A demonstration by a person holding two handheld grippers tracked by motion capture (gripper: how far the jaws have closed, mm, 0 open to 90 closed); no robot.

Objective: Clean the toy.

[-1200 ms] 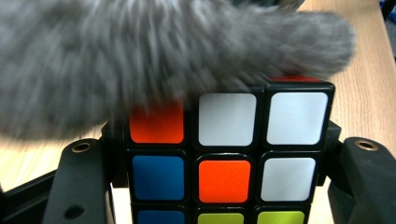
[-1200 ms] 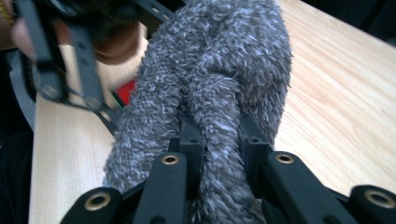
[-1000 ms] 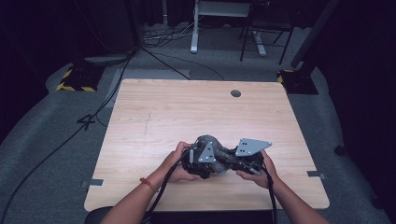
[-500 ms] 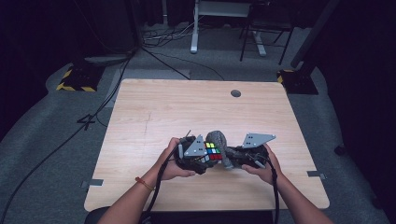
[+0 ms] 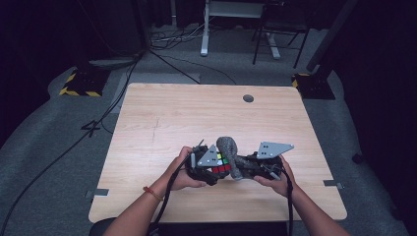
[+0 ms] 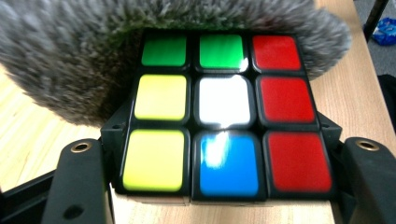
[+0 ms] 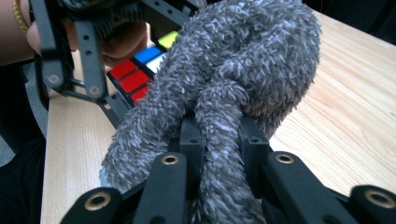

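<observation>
Over the near half of the wooden table (image 5: 162,118), the person is holding the two grippers close together, jaw tips facing each other. The left gripper (image 5: 212,170) is clamping a Rubik's cube (image 5: 220,166) between its jaws; in the left gripper view the cube (image 6: 224,116) is sitting squarely between the two black jaws, its facing side showing green, green, red across the top row, yellow, white, red in the middle and yellow, blue, red at the bottom. The left hand (image 5: 184,169) is wrapping around that gripper's body, with a red band on the wrist.

The right gripper (image 5: 246,167) is pinching a grey fuzzy cloth (image 5: 231,155) (a plush, chenille-like piece, bunched into a loop). In the right gripper view its jaws are standing nearly together, squeezing a strand of the cloth (image 7: 233,84) that is running down between them, while the rest of the cloth is bulging up ahead of the jaws. The right hand (image 5: 275,174) is gripping the handle beneath the grey three-cornered plate.

The cloth is pressing against the cube: in the left gripper view the grey pile (image 6: 70,60) is arching over the cube's top edge and down its left side, and in the right gripper view the cube's red, blue and yellow stickers (image 7: 135,70) are peeking out just behind the cloth. Both things are sitting low over the table, near its front edge; whether either is touching the wood I cannot tell.
</observation>
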